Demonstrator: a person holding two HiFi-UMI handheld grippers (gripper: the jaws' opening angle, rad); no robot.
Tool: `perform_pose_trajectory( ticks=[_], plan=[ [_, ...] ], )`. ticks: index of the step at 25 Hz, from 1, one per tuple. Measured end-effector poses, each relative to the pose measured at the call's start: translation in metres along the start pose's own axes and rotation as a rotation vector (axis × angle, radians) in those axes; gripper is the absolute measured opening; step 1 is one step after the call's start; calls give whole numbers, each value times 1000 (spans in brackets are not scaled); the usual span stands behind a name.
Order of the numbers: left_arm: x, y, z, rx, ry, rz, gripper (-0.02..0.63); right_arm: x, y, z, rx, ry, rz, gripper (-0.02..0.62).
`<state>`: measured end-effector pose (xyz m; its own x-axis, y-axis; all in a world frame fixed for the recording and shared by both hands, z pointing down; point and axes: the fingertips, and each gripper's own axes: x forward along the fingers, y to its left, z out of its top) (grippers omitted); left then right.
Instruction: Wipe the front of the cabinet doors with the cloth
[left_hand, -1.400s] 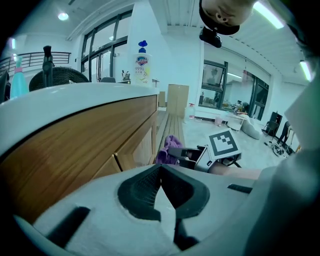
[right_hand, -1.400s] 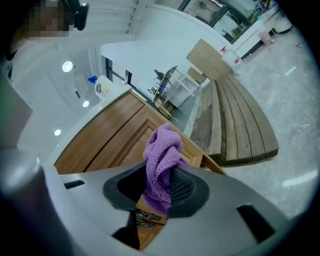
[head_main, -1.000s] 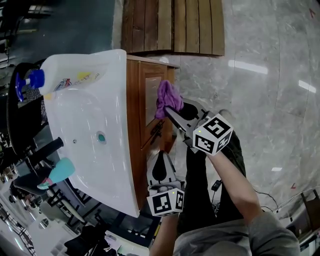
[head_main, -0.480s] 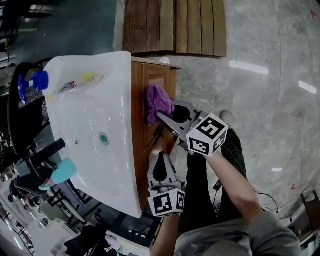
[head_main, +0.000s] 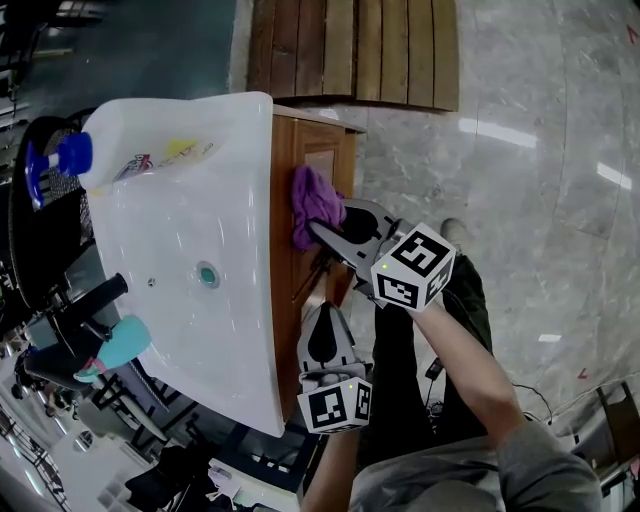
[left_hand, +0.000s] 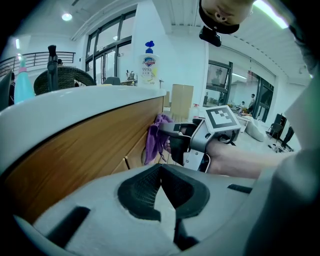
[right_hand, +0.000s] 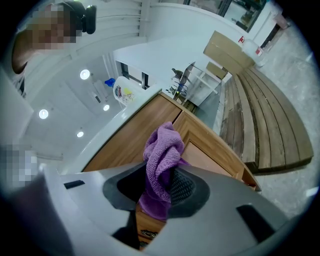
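A purple cloth (head_main: 314, 203) (right_hand: 161, 165) (left_hand: 156, 138) is pinched in my right gripper (head_main: 322, 233) and pressed against the front of the wooden cabinet door (head_main: 300, 170) (right_hand: 212, 155) under the sink. My right gripper (right_hand: 160, 192) is shut on the cloth, which bunches up above its jaws. My left gripper (head_main: 325, 330) (left_hand: 161, 187) hangs lower, beside the cabinet front (left_hand: 80, 150), shut with nothing between its pads.
A white sink basin (head_main: 180, 250) tops the cabinet, with a soap bottle (head_main: 110, 160) and a teal bottle (head_main: 120, 342) on it. Behind lies a wooden slatted platform (head_main: 350, 50). The floor (head_main: 540, 150) is polished marble. The person's legs (head_main: 420, 380) stand close to the cabinet.
My right gripper has carried the purple cloth leftwards and in against the cabinet door front. The left gripper has barely moved.
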<state>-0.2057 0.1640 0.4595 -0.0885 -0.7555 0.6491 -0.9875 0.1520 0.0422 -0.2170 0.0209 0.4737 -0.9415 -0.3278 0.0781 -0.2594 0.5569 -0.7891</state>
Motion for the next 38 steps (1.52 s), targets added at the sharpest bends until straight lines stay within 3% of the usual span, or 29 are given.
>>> perform_pose_trajectory(
  ticks=[38],
  plan=[
    [15,4,-15,10,28,-43,9,18,-64,-42,25,70,-120,103]
  ],
)
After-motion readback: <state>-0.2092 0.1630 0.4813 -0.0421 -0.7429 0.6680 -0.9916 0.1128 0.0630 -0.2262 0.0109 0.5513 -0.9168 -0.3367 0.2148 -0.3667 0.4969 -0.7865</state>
